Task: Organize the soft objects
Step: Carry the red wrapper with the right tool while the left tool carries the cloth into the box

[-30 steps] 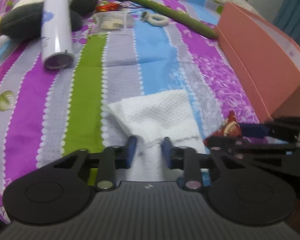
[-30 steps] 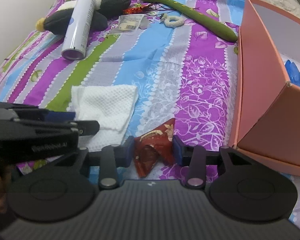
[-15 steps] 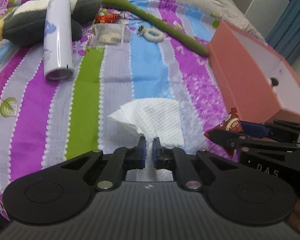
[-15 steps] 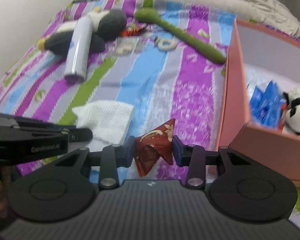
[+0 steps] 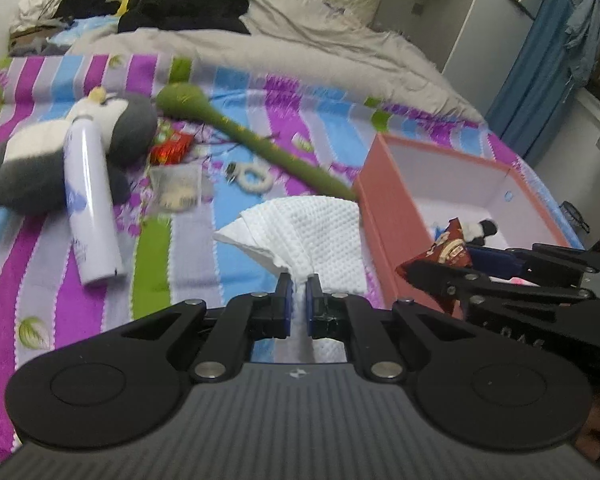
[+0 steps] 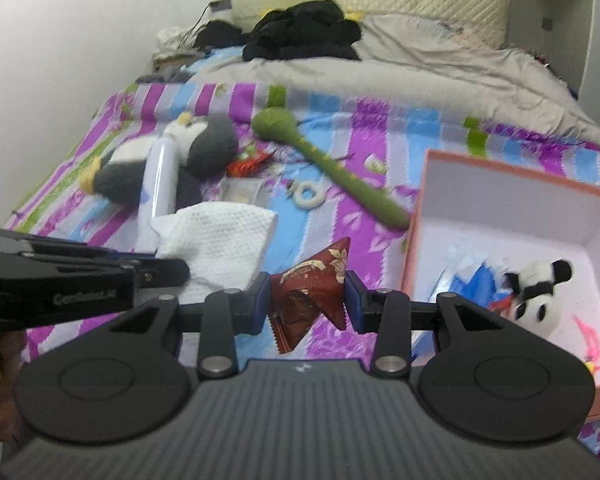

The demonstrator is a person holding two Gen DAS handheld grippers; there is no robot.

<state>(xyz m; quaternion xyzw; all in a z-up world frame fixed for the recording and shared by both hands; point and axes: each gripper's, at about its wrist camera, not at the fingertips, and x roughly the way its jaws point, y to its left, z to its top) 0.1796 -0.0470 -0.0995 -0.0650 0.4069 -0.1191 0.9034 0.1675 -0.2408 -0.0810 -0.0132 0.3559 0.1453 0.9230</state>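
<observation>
Now that both loads have risen off the bed toward the pink box (image 6: 416,216), the left hand-held gripper (image 5: 298,294) pinches the white cloth (image 5: 312,228) just beside its near wall, and the right hand-held gripper (image 6: 306,294) clamps the red pouch (image 6: 312,288) there too, ready for dropping in.

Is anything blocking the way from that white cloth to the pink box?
Nothing visible lies between them. The left tongs hold the white waffle-textured cloth raised beside the open pink cardboard box; only its near wall must be cleared.
</observation>
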